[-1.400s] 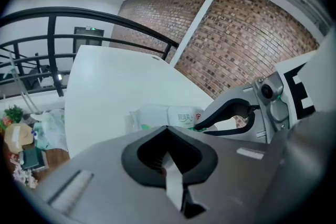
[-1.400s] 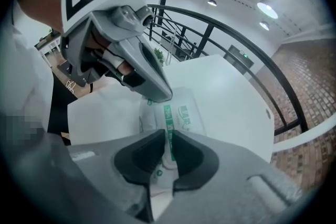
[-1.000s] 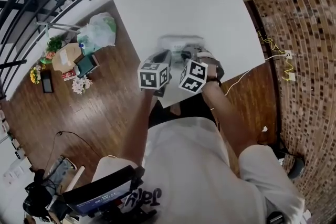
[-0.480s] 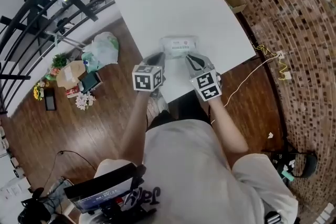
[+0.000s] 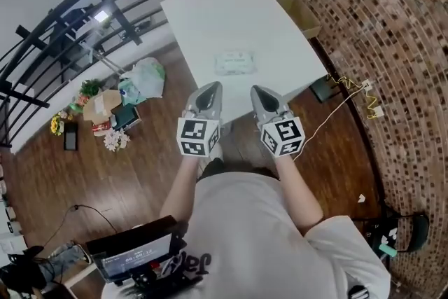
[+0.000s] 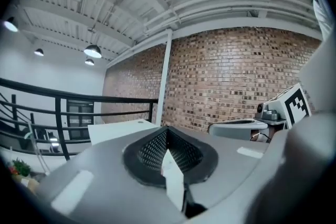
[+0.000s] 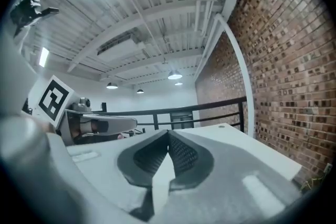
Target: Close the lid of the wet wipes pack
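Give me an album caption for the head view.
Left gripper and right gripper, shut, before wet wipes pack on table.

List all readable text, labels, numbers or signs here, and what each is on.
No text is legible.
White wet wipes pack: green label, too small to read.
Black-and-white marker cubes: square patterns, no letters.
Person's white shirt: dark print, cut off and unreadable.
Dark screen: pale figures, too small.

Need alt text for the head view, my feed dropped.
Seen from above, a person holds the left gripper and right gripper shut and empty, side by side, pointing toward a white table. A wet wipes pack lies on it, touched by neither gripper. Wood floor left, brick wall right.
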